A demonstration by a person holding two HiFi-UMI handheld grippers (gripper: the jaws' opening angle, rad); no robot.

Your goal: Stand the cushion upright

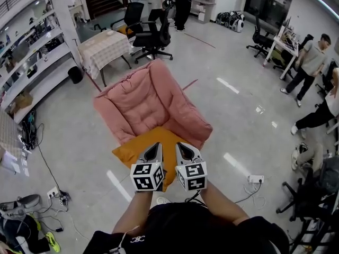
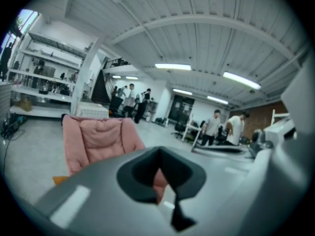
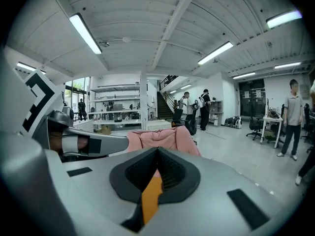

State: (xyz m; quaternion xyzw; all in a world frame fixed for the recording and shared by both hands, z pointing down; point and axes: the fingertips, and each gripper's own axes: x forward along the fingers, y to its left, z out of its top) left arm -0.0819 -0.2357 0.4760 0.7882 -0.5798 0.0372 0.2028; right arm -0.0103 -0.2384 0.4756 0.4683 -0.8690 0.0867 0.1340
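An orange cushion (image 1: 132, 153) lies flat on the front of the seat of a pink padded lounge chair (image 1: 143, 102). Both grippers are held close to the person's body, side by side, pointing at the cushion's near edge. My left gripper (image 1: 155, 146) is shut and holds nothing. My right gripper (image 1: 181, 146) is shut too, also with nothing in it. In the left gripper view the chair (image 2: 96, 139) stands ahead of the shut jaws, with an orange corner of the cushion (image 2: 60, 180) at its foot. The right gripper view shows the cushion (image 3: 151, 198) through the slit between its jaws.
A table with a checked cloth (image 1: 103, 49) and black office chairs (image 1: 153, 33) stand behind the pink chair. Shelves (image 1: 32, 52) line the left wall. Cables and a socket strip (image 1: 58, 194) lie on the floor at left. People (image 1: 310, 62) stand at the right.
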